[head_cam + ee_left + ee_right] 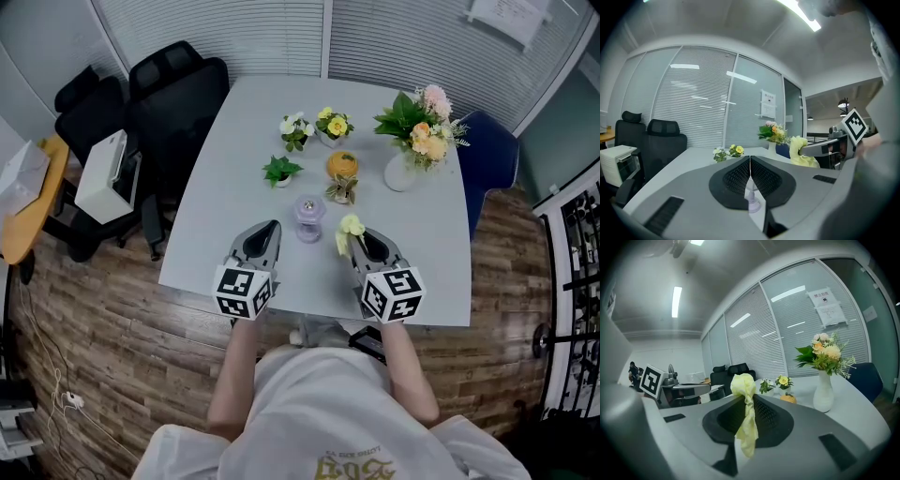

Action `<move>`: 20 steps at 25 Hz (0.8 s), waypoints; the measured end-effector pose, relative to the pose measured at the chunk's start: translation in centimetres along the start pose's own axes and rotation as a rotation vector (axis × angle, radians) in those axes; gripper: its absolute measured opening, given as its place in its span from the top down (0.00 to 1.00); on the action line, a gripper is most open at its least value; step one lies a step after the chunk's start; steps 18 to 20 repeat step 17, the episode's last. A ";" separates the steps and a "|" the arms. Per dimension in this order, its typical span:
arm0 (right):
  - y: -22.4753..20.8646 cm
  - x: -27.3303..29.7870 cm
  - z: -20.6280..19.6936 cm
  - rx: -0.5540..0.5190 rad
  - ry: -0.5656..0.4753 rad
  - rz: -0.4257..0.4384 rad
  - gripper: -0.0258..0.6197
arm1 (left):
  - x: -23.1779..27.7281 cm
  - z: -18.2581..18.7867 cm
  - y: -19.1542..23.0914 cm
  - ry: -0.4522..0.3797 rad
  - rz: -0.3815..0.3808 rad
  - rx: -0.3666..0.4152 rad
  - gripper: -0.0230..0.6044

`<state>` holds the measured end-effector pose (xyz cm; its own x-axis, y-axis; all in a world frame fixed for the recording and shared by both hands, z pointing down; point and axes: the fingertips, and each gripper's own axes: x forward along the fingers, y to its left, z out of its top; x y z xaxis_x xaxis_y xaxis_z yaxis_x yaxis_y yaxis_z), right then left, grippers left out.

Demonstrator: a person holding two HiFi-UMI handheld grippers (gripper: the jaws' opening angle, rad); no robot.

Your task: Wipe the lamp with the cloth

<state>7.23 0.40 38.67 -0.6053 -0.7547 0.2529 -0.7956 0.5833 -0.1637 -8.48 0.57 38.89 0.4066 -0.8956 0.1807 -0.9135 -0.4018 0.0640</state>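
On the grey table (225, 187), the small purple lamp (309, 217) stood upright near the front edge, between the tips of the two grippers and touching neither. The left gripper (273, 228) was held just left of the lamp with its jaws pressed together on nothing; in the left gripper view the lamp's pale stem showed through the notch below the closed tips. The right gripper (360, 235) was held just right of the lamp, its jaws clenched on a yellow cloth (349, 228). In the right gripper view the cloth bunched up above the jaw tips and a twisted tail of it hung down in front of the black pads. The cloth was near the lamp but apart from it. Farther back on the table stood a white vase of pink and orange flowers (412, 141), two small pots of flowers (295, 131), a little green plant (279, 171) and an orange pumpkin-shaped ornament (342, 165). Black office chairs (173, 89) stood by the table's far left corner, a blue chair (489, 155) stood at its right side, and the floor (103, 319) was of wood planks.
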 end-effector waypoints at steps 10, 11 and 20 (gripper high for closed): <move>-0.5 -0.2 0.0 0.003 0.004 0.006 0.88 | -0.1 -0.1 -0.3 0.005 0.001 0.005 0.95; -0.5 -0.2 0.0 0.005 0.003 0.006 0.88 | -0.1 -0.1 -0.2 0.005 0.003 0.005 0.95; -0.6 -0.2 0.1 0.006 0.001 0.005 0.88 | -0.3 -0.3 -0.1 0.008 0.009 0.004 0.95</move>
